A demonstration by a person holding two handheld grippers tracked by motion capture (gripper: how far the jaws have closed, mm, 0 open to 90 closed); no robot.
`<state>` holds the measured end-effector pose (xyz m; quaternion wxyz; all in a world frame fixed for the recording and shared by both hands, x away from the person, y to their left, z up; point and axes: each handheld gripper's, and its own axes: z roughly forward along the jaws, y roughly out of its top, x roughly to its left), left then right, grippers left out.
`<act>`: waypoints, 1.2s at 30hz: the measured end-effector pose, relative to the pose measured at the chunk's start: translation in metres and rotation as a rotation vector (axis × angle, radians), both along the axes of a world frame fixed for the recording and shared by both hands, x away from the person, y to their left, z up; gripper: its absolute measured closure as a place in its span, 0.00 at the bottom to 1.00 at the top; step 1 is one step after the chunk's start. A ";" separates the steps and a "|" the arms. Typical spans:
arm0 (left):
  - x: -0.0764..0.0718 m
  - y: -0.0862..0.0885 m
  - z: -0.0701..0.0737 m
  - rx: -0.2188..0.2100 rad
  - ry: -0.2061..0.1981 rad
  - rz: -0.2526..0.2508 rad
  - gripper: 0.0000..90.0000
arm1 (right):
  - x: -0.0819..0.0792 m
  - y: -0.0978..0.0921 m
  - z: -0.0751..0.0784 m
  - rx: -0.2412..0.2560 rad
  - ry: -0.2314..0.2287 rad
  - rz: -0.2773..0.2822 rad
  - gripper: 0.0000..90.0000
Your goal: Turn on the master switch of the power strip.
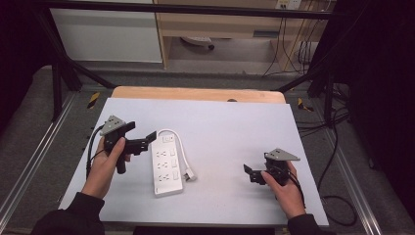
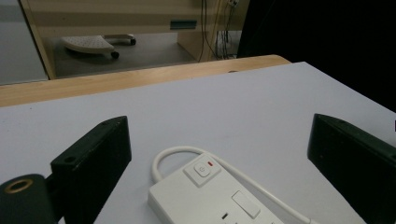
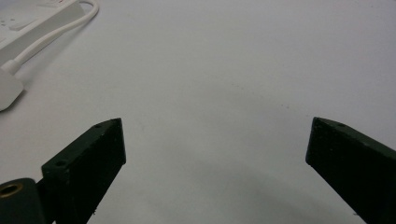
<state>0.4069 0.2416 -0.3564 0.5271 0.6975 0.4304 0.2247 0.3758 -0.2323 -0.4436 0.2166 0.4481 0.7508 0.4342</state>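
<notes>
The desk (image 1: 235,127) has a pale grey top. A white power strip (image 1: 166,169) lies left of its middle, long axis from the near edge toward the far edge, switch end far; no writing on it is readable. Its white cable (image 1: 182,149) loops to a plug (image 1: 189,174) beside it. The left tongs (image 1: 147,141) are wide open, empty, just beside the strip's far end. The right tongs (image 1: 248,172), also wide open and empty, are near the near right corner.

High view overhead, both claw views low, sharing power strip (image 1: 167,169)

Grey floor (image 1: 29,127); wooden desk (image 1: 215,24) behind, cables (image 1: 293,49) hanging beside; white cabinet (image 1: 105,36) left; black frame (image 1: 186,9).
</notes>
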 end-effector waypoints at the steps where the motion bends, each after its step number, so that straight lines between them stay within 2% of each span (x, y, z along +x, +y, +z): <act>1: -0.001 0.001 0.000 -0.001 -0.001 0.002 0.07 | 0.000 0.000 0.000 0.000 0.001 0.001 0.06; 36: -0.030 0.045 0.000 -0.014 -0.012 0.046 0.06 | -0.001 -0.002 0.002 0.008 -0.003 -0.007 0.05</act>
